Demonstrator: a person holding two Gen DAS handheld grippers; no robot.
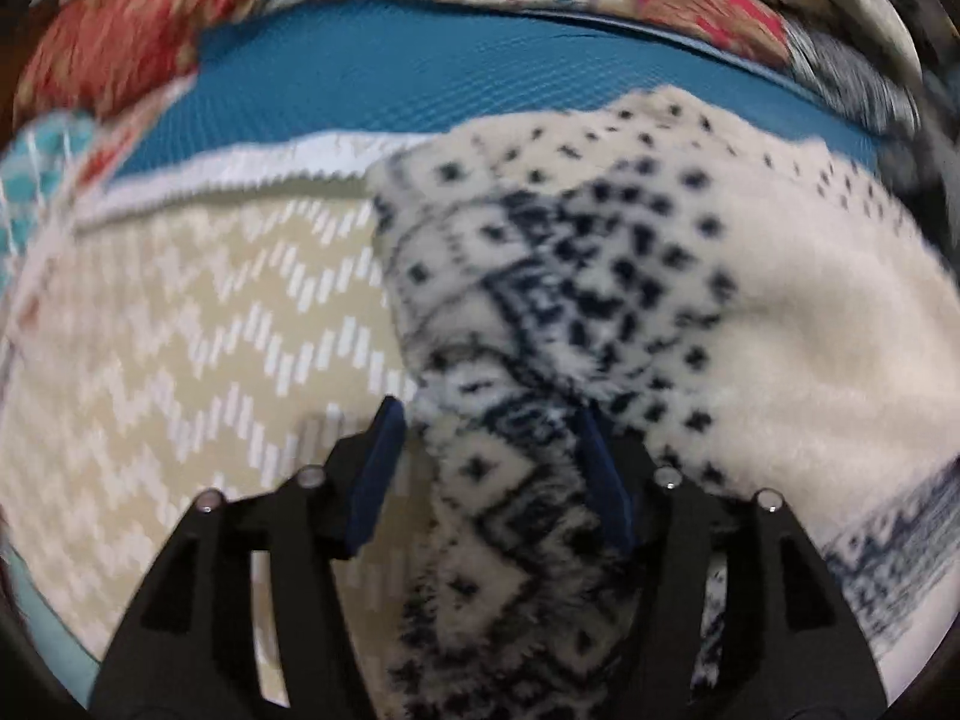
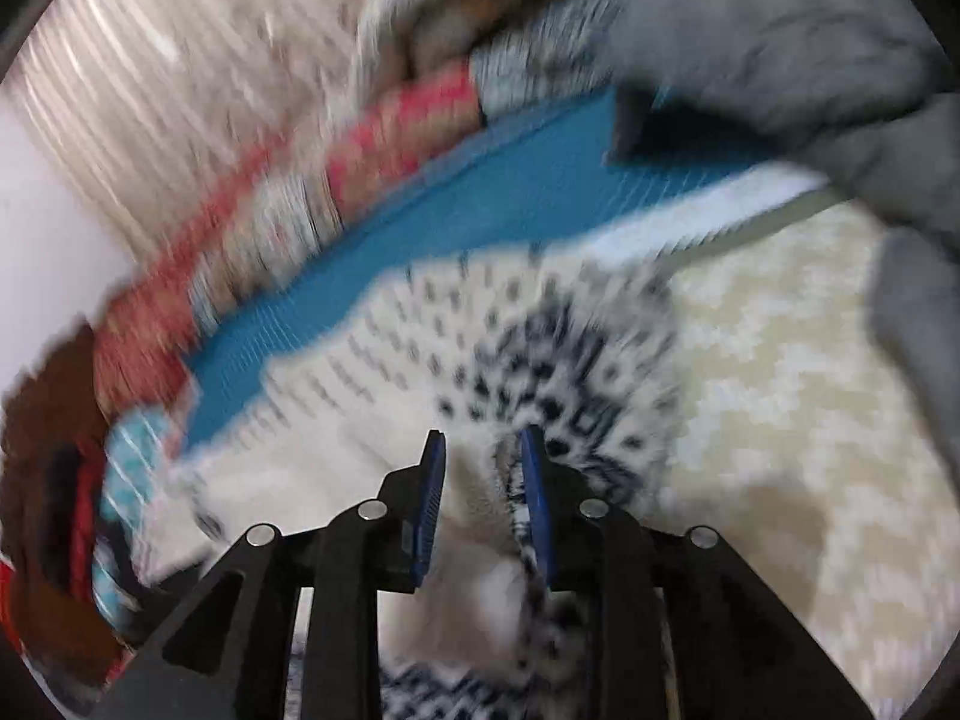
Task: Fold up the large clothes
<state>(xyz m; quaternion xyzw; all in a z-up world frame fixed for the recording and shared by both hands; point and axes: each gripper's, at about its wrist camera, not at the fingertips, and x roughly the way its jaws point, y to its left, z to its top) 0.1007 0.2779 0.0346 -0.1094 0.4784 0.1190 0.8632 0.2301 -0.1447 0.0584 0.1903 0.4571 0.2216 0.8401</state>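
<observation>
even soft indoor light; heavy motion blur in both views; fisheye bending at dark edges

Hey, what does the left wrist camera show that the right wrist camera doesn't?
Only the left wrist view shows the white zigzag-edged border and crisp chevron marks on the beige cover. Only the right wrist view shows grey cloth heaped at the far right and a pale ribbed surface. Both show the white fleece garment with dark pattern between open claw fingers, the teal mat, and the red patterned fabric.
</observation>
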